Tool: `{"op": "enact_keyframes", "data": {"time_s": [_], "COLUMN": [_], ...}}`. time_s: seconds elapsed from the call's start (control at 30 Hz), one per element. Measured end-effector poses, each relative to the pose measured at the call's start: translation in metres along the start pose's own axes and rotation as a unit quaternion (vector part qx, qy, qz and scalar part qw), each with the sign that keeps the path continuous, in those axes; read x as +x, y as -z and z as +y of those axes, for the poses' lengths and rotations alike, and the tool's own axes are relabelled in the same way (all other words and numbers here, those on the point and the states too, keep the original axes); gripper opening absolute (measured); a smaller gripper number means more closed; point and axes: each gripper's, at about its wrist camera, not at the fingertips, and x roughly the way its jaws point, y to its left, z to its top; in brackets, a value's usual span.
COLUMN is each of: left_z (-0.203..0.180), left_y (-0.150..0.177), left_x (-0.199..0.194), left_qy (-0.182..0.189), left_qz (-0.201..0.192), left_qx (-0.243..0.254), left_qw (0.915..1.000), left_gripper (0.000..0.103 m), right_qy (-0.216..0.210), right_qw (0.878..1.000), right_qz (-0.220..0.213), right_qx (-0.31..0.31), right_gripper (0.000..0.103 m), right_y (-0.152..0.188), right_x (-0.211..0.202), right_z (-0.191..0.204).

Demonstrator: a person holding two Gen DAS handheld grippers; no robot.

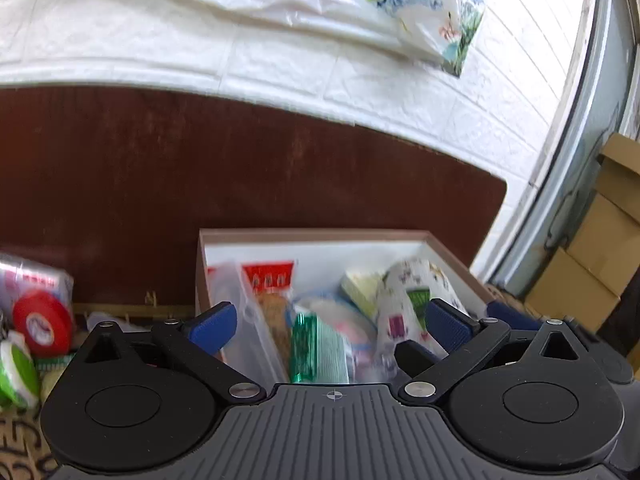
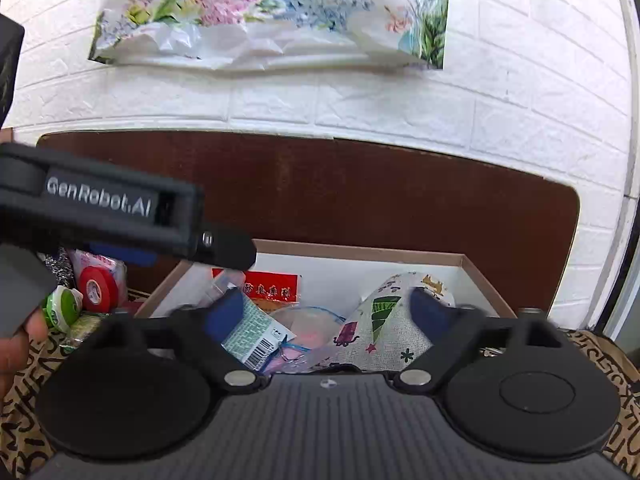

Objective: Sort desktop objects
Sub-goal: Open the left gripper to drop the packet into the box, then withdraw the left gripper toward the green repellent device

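An open cardboard box (image 1: 320, 235) (image 2: 468, 258) holds several items: a red-labelled snack packet (image 1: 270, 276) (image 2: 274, 286), a green packet (image 1: 316, 352), a barcoded packet (image 2: 252, 330) and a patterned cloth pouch (image 1: 408, 300) (image 2: 376, 320). My left gripper (image 1: 332, 326) is open and empty above the box. My right gripper (image 2: 328, 316) is open and empty over the box, its fingers either side of the pouch and barcoded packet. The left gripper's body (image 2: 100, 208) shows in the right wrist view at left.
Left of the box lie a red tape roll (image 1: 42, 322) (image 2: 96, 286), a green-white roll (image 1: 16, 372) (image 2: 62, 308) and a clear packet (image 1: 36, 276). A brown board (image 1: 240, 168) stands behind. Cardboard cartons (image 1: 600, 248) stand at right. A floral bag (image 2: 272, 12) hangs on the wall.
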Motion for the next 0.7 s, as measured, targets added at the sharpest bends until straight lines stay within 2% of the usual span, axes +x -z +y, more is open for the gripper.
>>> {"op": "enact_keyframes", "data": {"time_s": [0.1, 0.27, 0.43, 0.7], "left_z": [0.001, -0.001, -0.007, -0.012], "left_y": [0.009, 0.022, 0.032, 0.047], "left_x": [-0.007, -0.022, -0.036, -0.060], "left_qy": [0.006, -0.006, -0.035, -0.047], "left_qz": [0.016, 0.017, 0.018, 0.021], "left_qx": [-0.006, -0.014, -0.005, -0.004], "left_qw": [0.9998, 0.9997, 0.9992, 0.9987], "left_gripper": [0.103, 0.103, 0.103, 0.103], "right_qy": [0.002, -0.007, -0.016, -0.026], "right_qw": [1.000, 1.000, 1.000, 0.999], "right_qz": [-0.003, 0.007, 0.007, 0.017], "right_qx": [-0.009, -0.011, -0.004, 0.018], "right_gripper": [0.102, 0.103, 0.103, 0.103], "right_y": [0.002, 0.007, 0.011, 0.019], "right_x": [-0.007, -0.017, -0.033, -0.054], "right_z": [0.006, 0.014, 0.020, 0.029]}}
